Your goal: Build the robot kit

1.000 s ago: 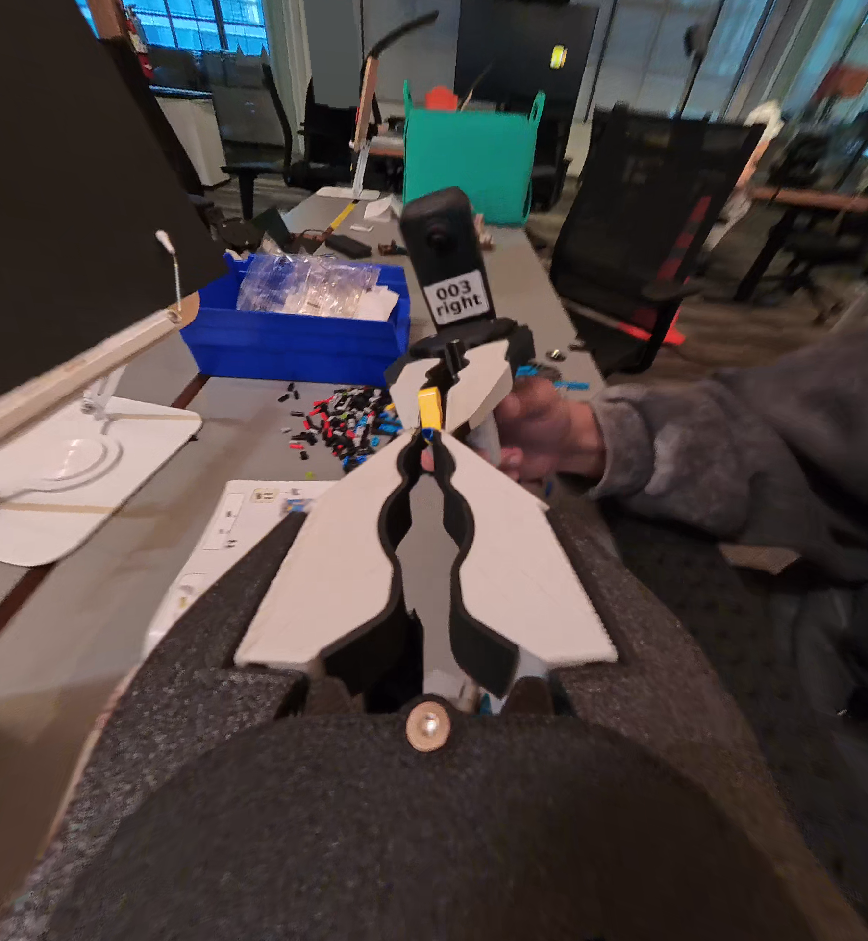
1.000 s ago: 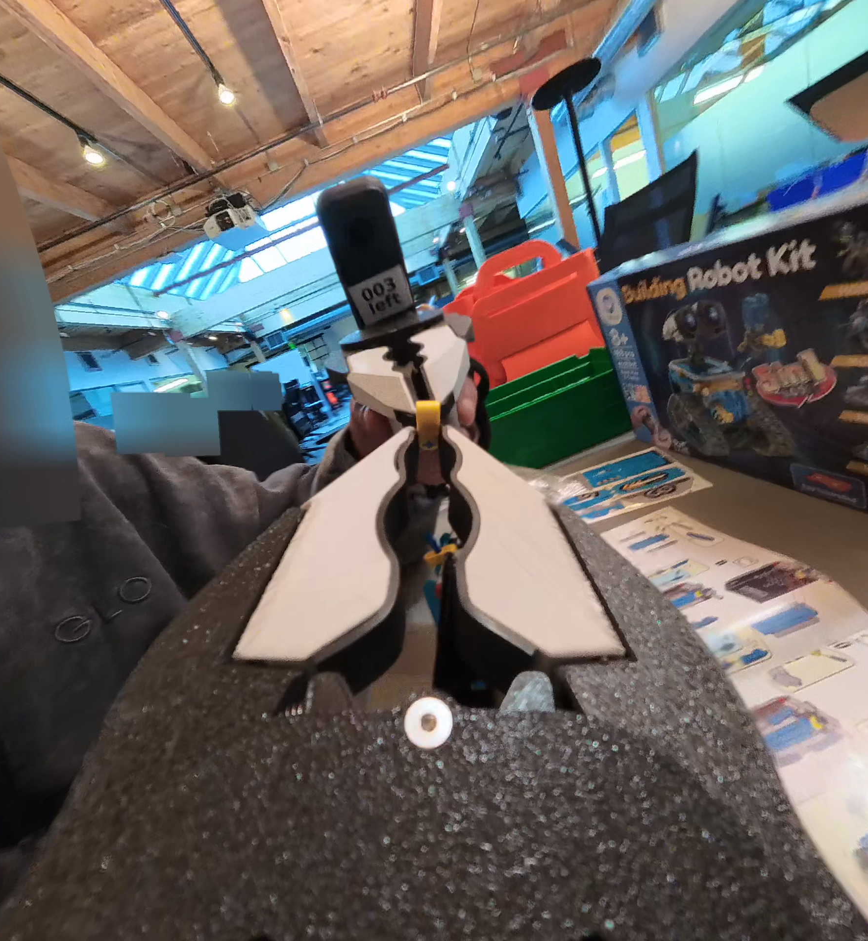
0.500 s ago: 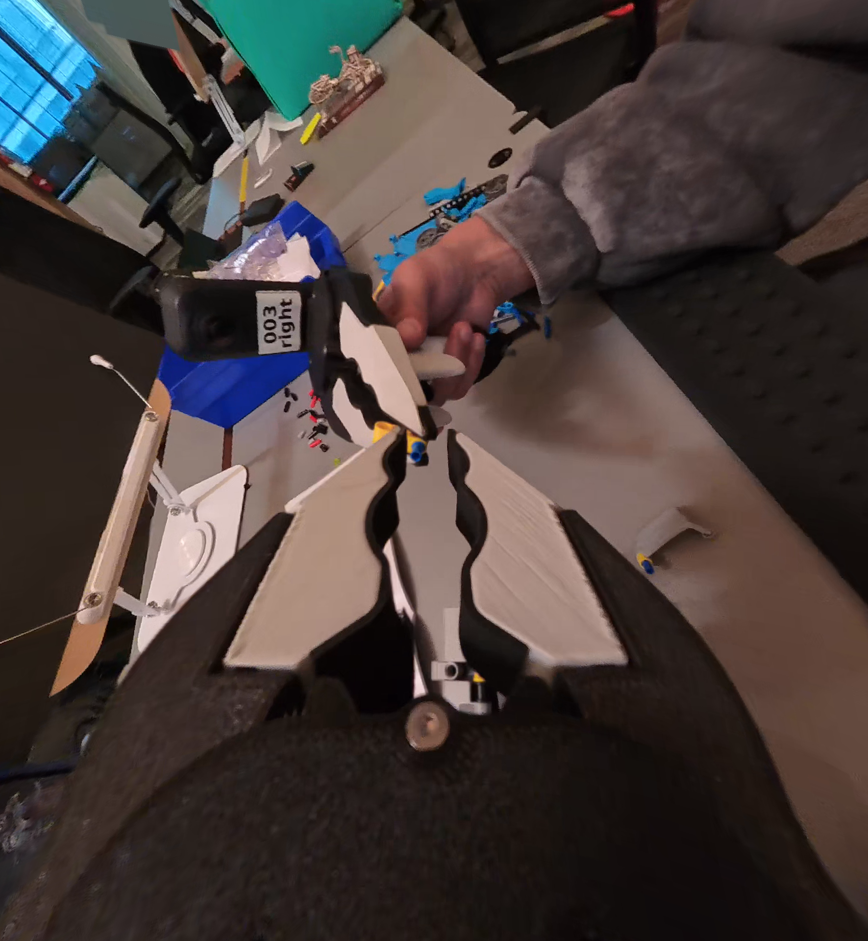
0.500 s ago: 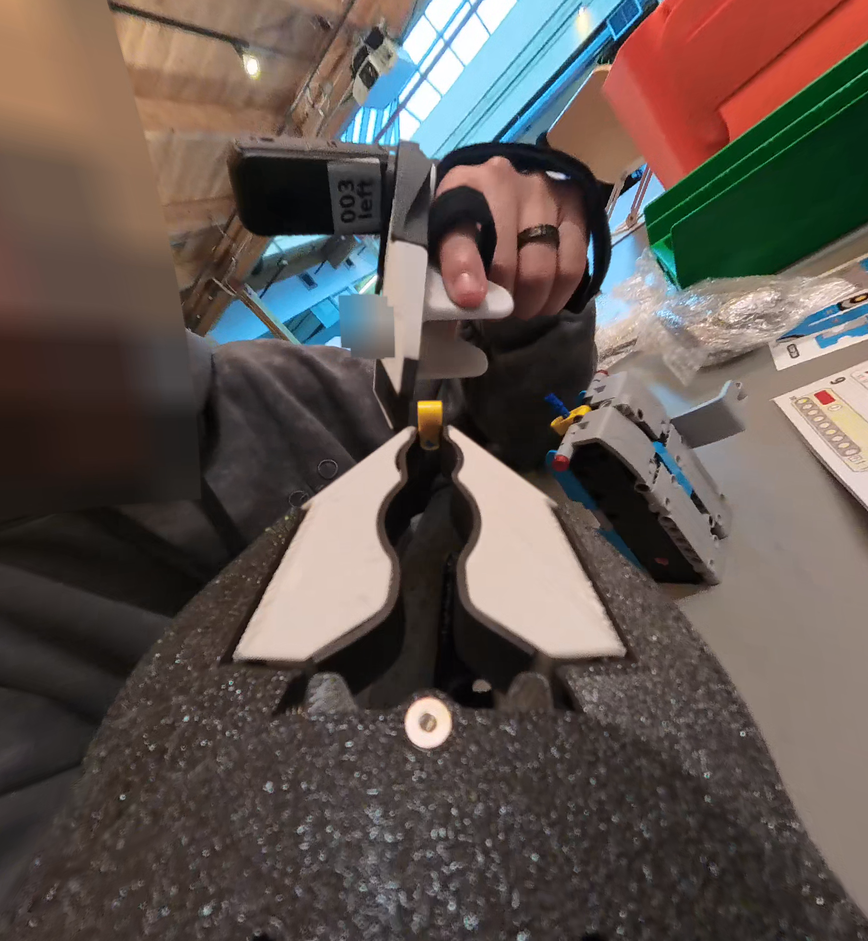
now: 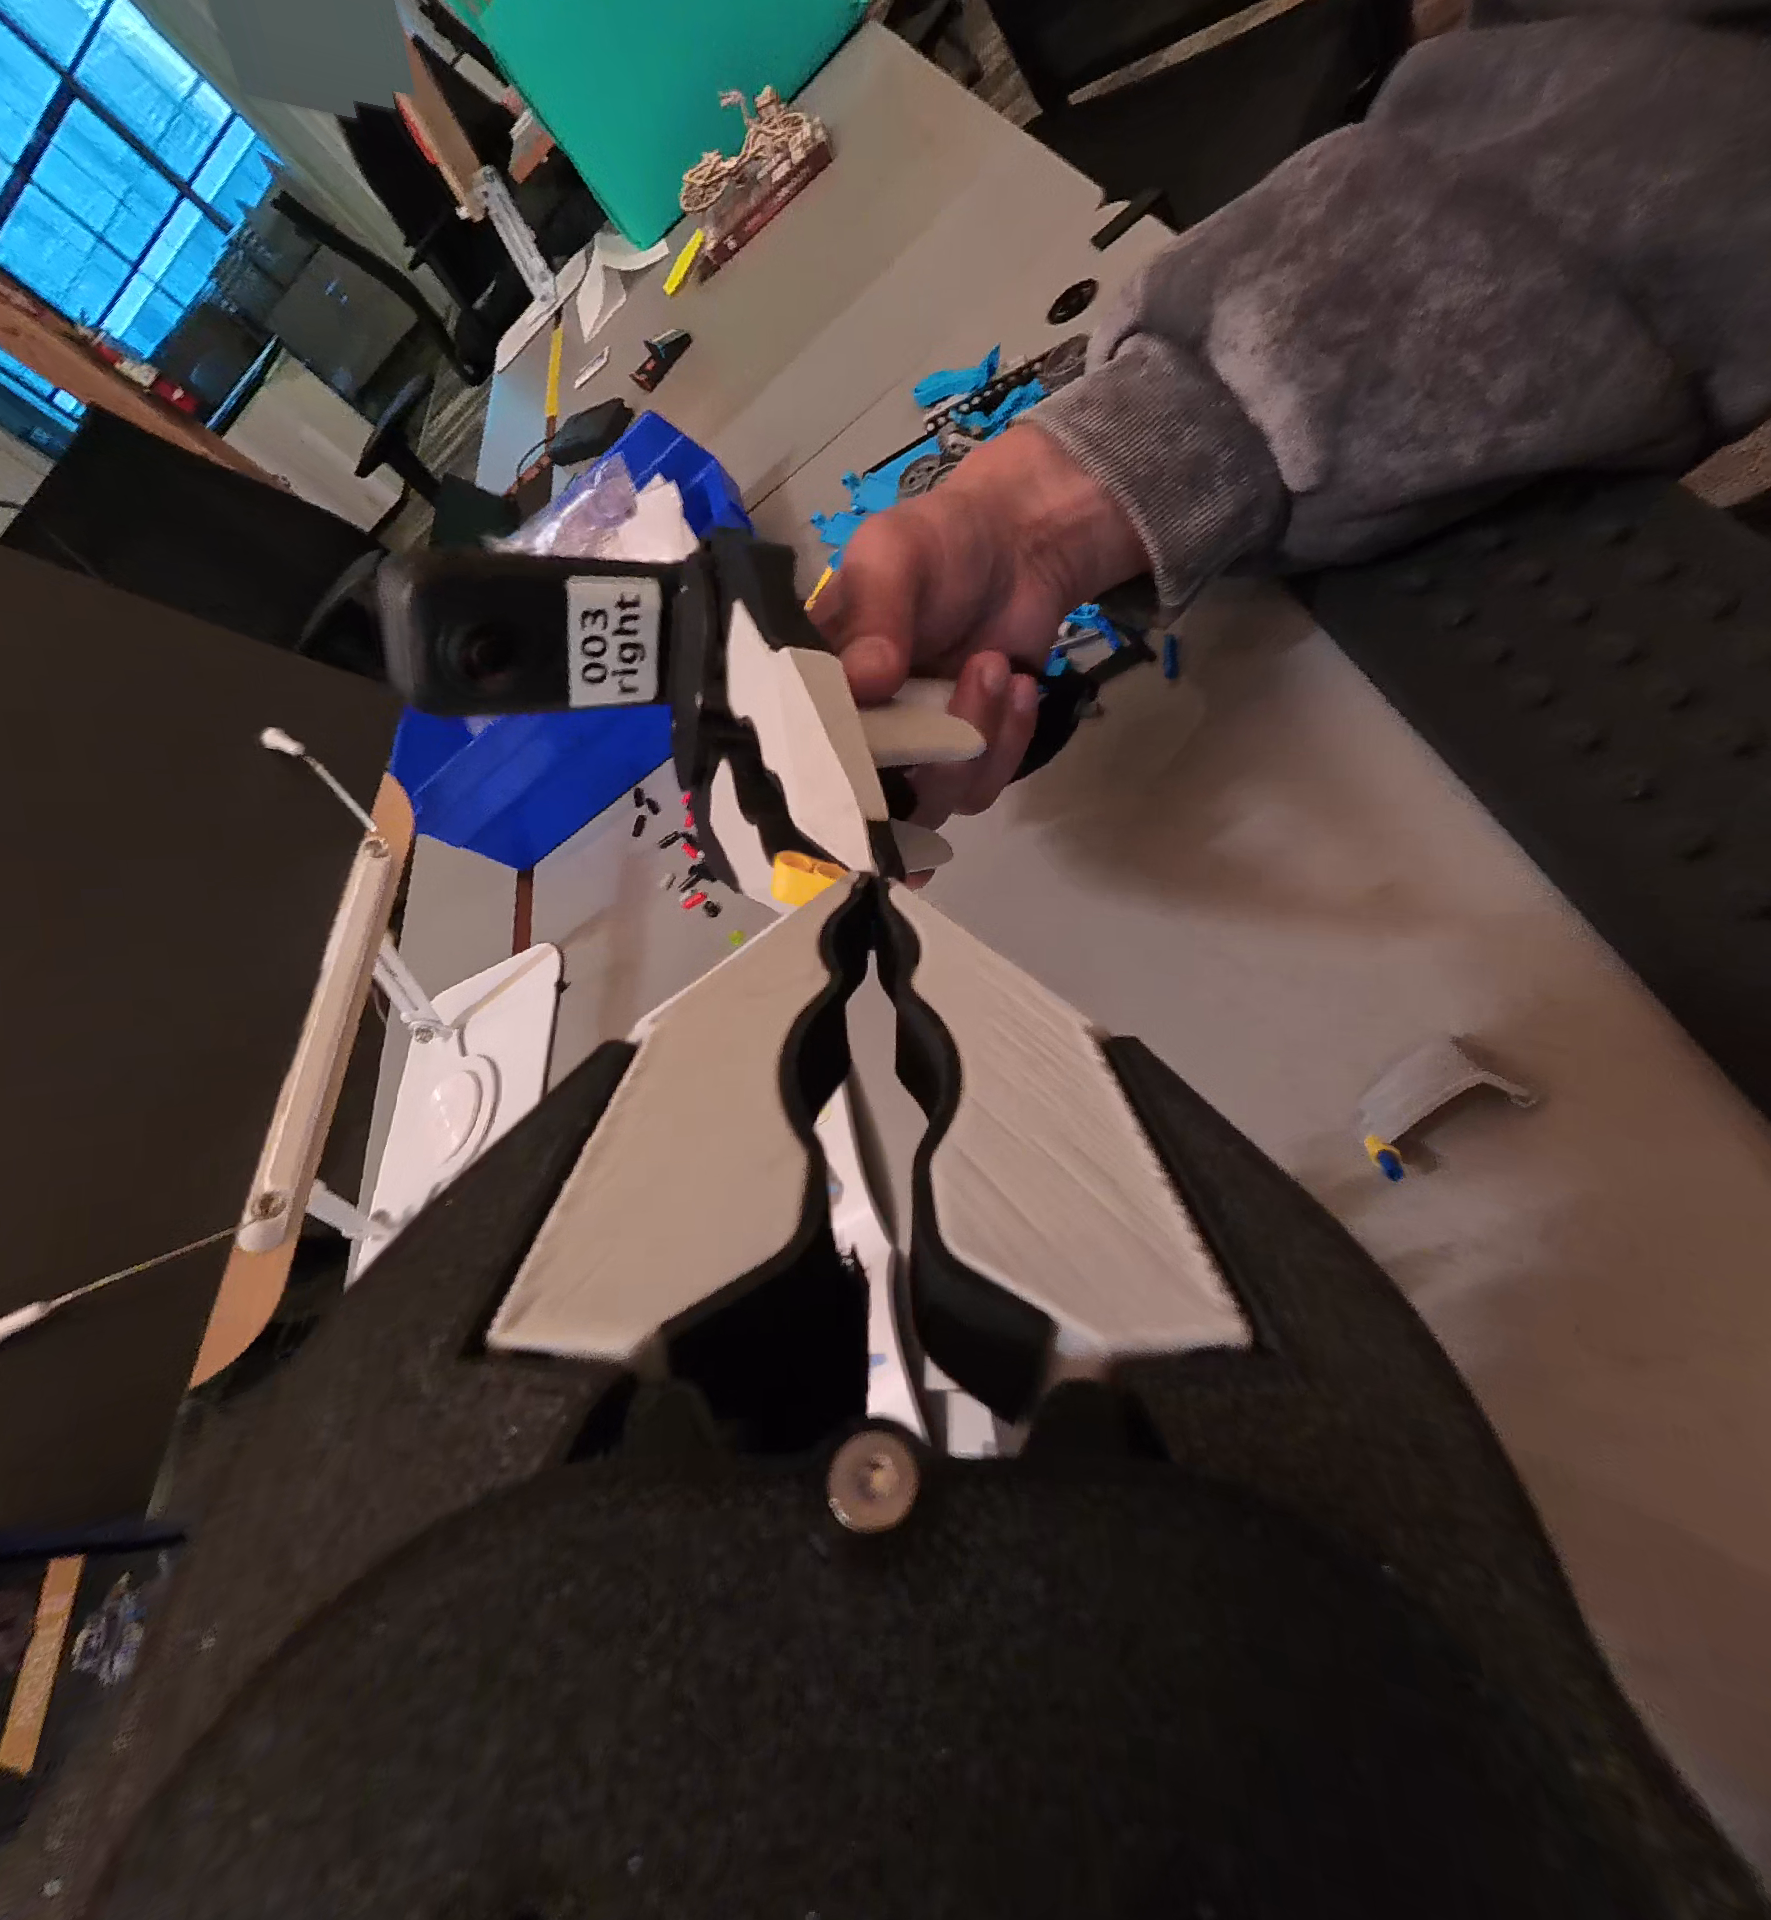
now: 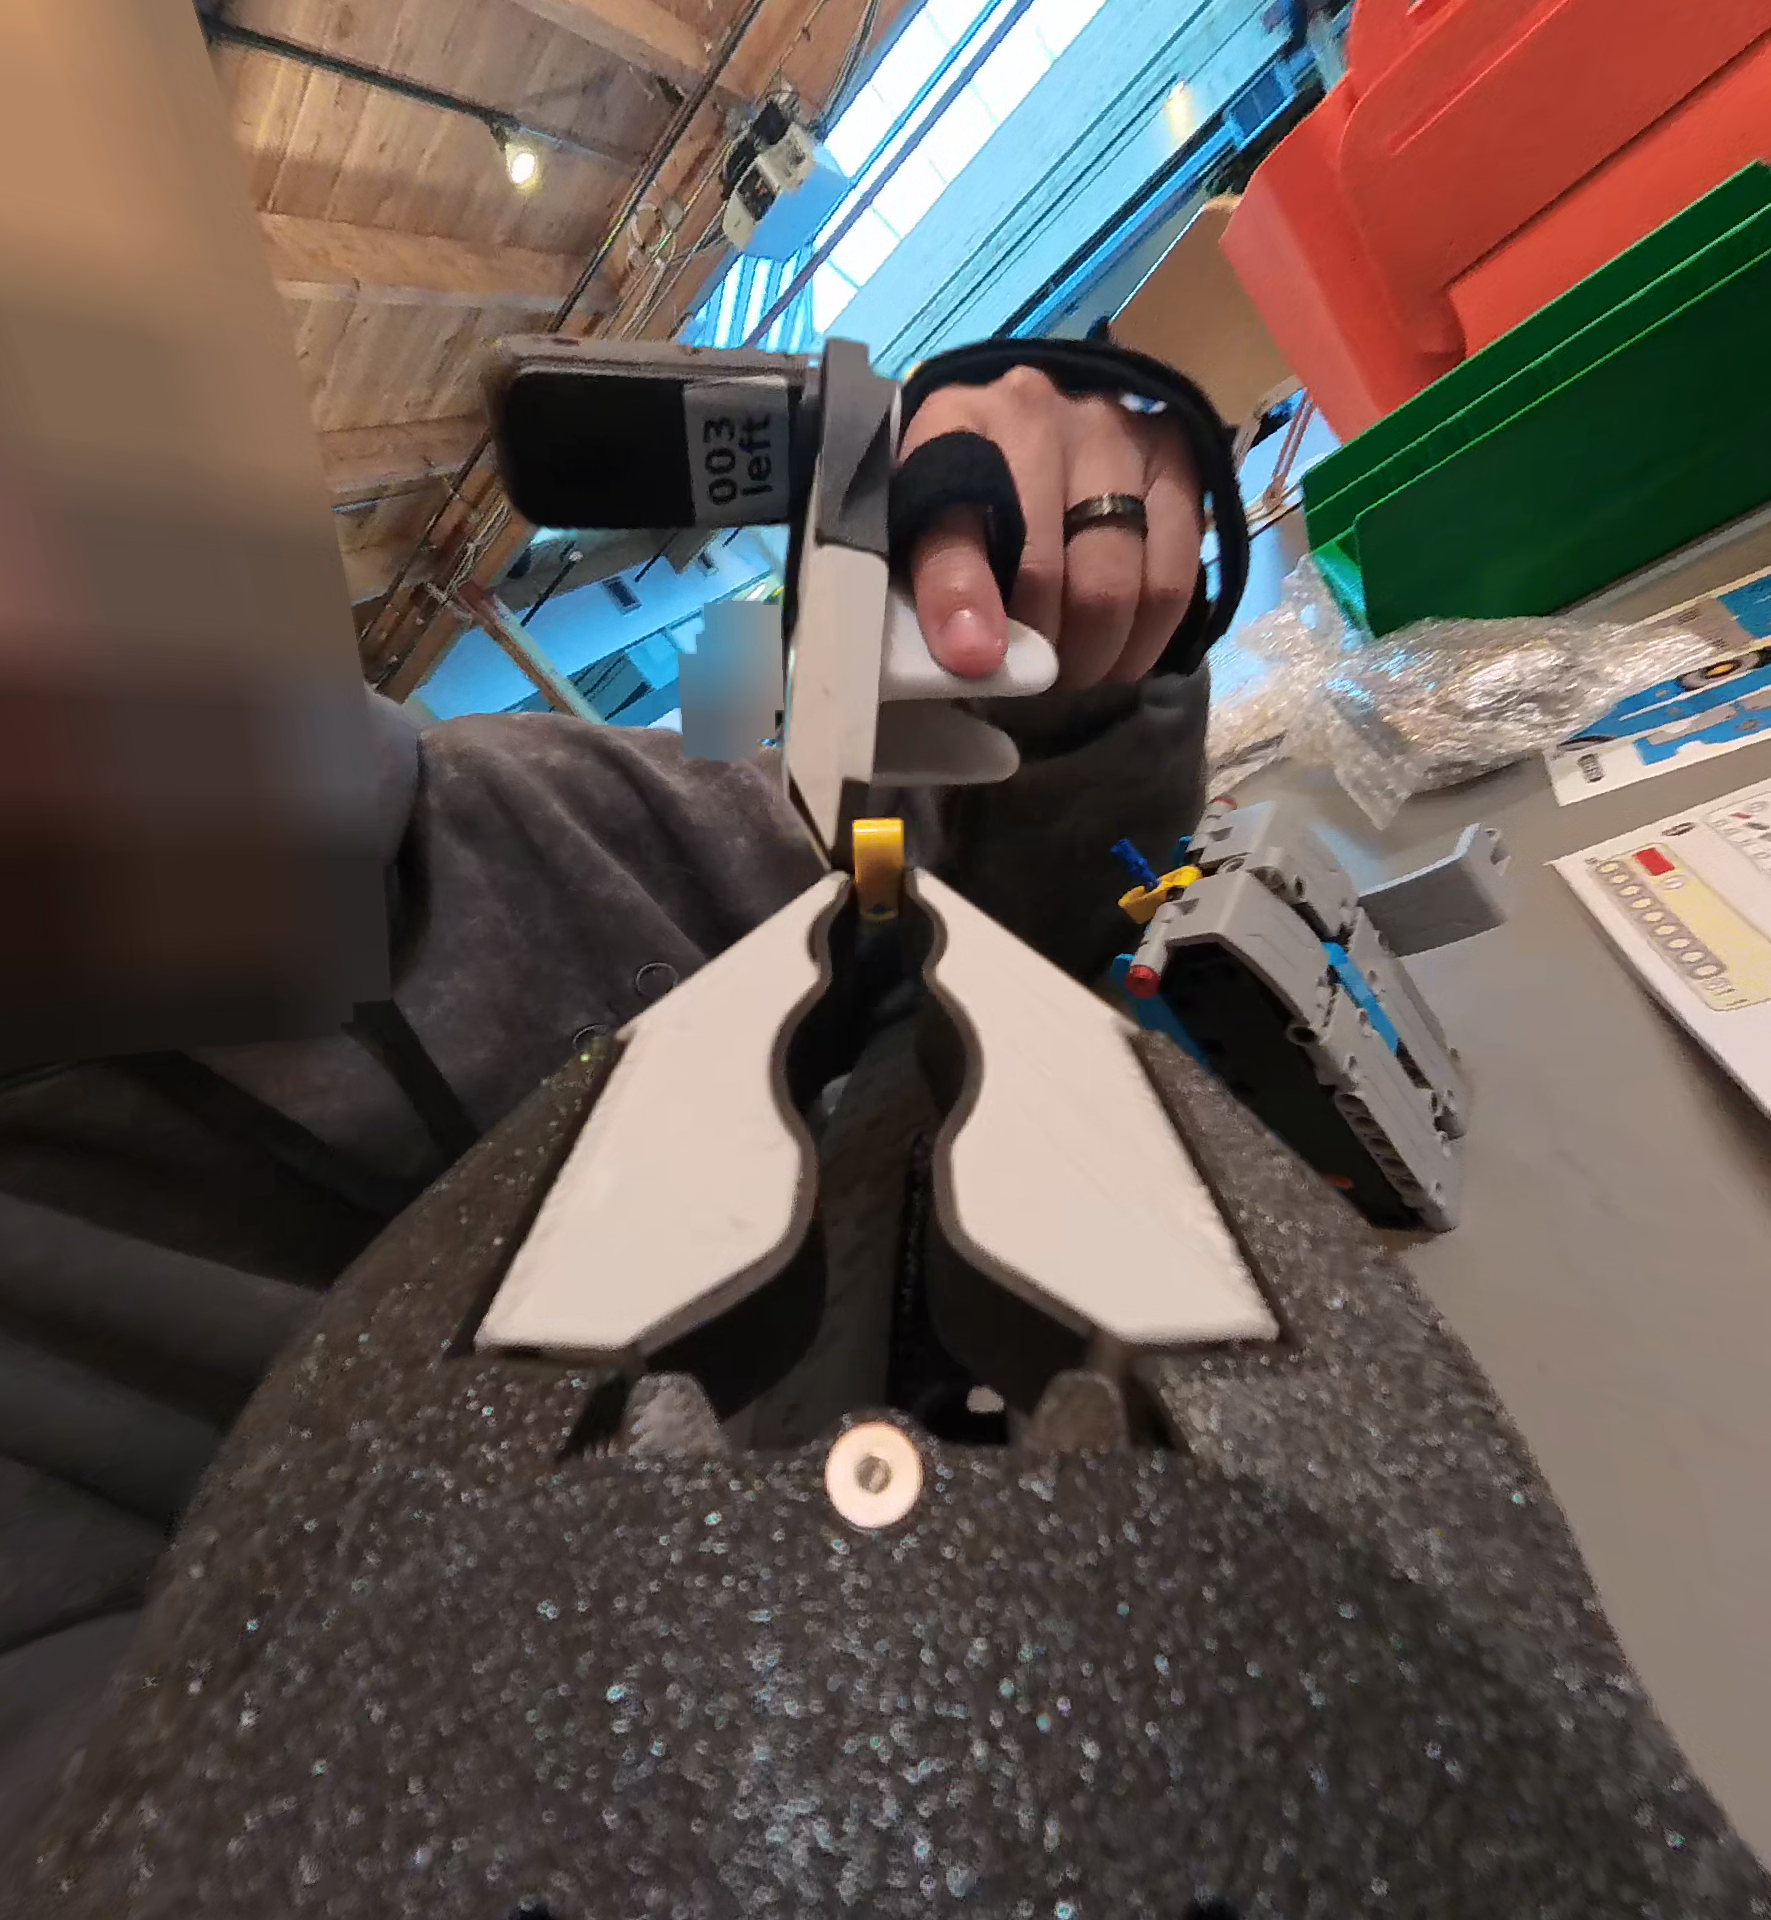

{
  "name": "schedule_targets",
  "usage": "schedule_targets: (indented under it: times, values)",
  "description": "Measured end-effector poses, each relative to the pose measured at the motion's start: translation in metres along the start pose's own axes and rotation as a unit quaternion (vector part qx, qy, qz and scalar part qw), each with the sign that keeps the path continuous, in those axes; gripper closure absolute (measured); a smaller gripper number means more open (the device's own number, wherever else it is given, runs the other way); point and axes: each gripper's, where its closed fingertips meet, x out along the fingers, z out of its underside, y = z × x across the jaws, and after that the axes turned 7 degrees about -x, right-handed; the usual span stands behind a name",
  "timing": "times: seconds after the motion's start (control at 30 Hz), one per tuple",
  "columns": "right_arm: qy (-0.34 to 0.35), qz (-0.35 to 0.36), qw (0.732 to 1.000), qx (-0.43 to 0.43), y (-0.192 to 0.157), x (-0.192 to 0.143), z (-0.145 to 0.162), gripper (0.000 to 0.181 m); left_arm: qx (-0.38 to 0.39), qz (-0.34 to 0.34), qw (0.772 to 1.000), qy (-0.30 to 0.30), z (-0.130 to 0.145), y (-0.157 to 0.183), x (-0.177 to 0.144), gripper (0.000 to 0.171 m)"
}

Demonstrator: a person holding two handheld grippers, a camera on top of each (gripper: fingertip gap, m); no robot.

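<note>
Right gripper clamped on yellow piece, tips nearly together. Left gripper pinched together, empty, touching right's tips just beside piece. Beyond piece, grey model on table. Risk: sideways bump knocking piece loose, thin grip.

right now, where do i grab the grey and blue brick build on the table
Likely mid-body on the grey and blue brick build, pinching its long flat sides from above: it lies flat on the table, and pins and a bracket jut from its ends.
</note>
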Motion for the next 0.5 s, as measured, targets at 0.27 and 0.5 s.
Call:
schedule_targets:
  times: [0.27,0.5]
  values:
    - [0.057,0.053,0.996,-0.04,0.009,-0.007,-0.023,0.164,-0.097,-0.053,0.993,0.028,-0.001,-0.037,-0.008,0.171]
    - [0.07,0.163,0.978,-0.106,0.03,-0.025,-0.033,0.181,-0.137,-0.077,0.987,0.029,0.01,-0.054,-0.008,0.171]
